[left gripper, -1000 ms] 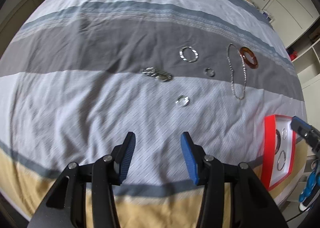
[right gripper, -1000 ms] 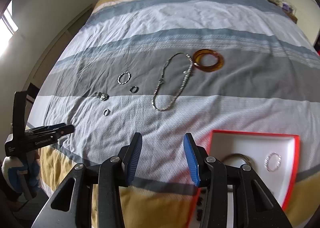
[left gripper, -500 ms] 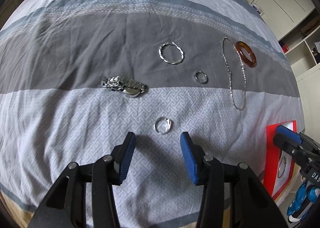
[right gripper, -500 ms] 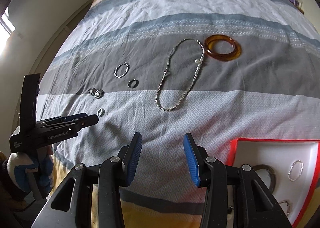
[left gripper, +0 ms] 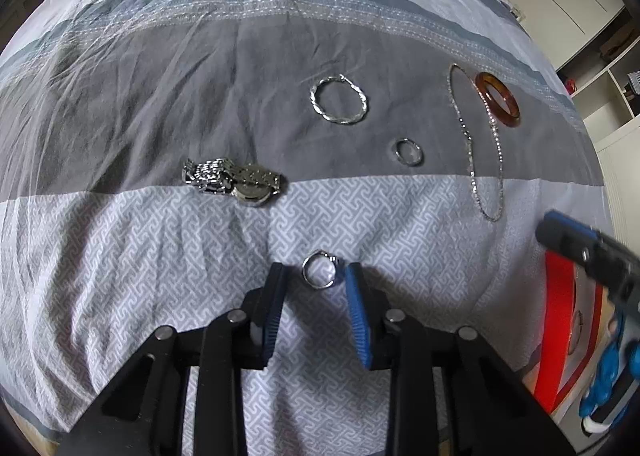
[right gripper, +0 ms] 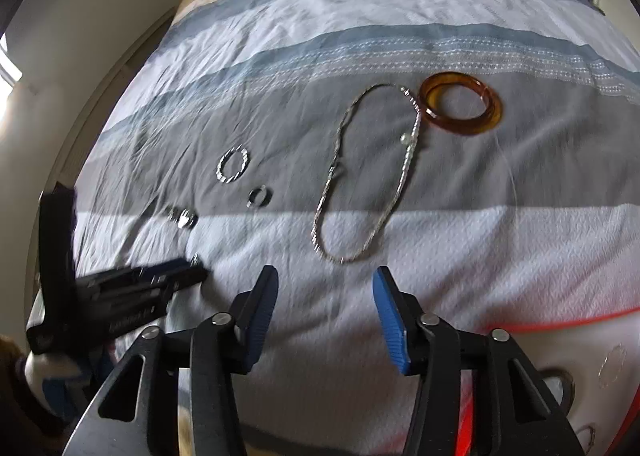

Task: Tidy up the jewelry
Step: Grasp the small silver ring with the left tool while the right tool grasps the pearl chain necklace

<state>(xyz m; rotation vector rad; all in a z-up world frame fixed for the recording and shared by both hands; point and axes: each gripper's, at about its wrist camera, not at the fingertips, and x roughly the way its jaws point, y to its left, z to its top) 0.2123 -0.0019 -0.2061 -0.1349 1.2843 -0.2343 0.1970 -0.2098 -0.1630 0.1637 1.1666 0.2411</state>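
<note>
Partly done. Red tray holds a few rings. Still out on the bed beyond the tray: necklace, amber bangle, watch, hoop, small ring. Left tool open, straddling nearest ring, not gripping. Right tool open, empty.

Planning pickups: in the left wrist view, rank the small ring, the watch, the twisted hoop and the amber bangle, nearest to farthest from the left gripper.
1. Small ring, between the left gripper fingers.
2. Watch, ahead-left.
3. Twisted hoop, farther ahead.
4. Amber bangle, far right.
</note>
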